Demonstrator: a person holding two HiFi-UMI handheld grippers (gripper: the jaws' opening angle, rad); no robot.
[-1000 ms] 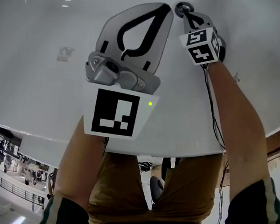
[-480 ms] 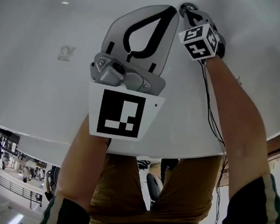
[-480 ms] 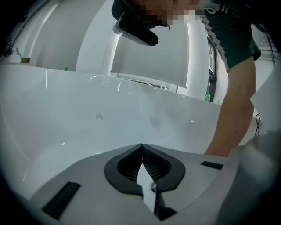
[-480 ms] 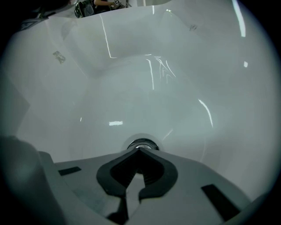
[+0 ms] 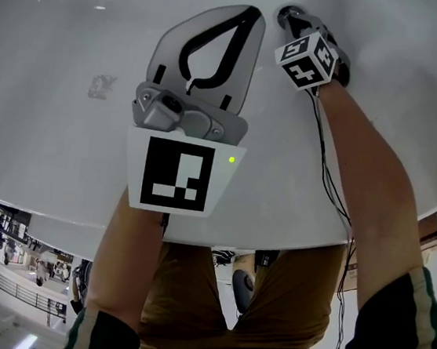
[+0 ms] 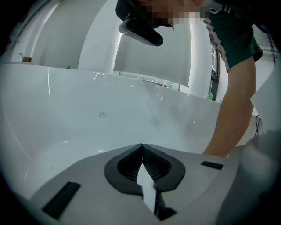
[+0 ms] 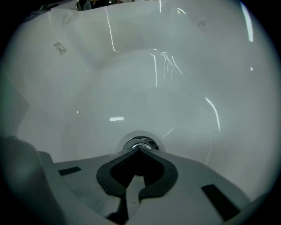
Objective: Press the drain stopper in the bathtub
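The left tongs are closed, tip against tip, with nothing between them, and they hang over the bare white wall of the bathtub. Farther in, the right tongs are also closed and empty. Their joined tips stand at the drain stopper, a round chrome piece in the bathtub floor. The tips hide its near half, so I cannot tell if they touch it. Around it the smooth floor lies open and rises into curved walls.
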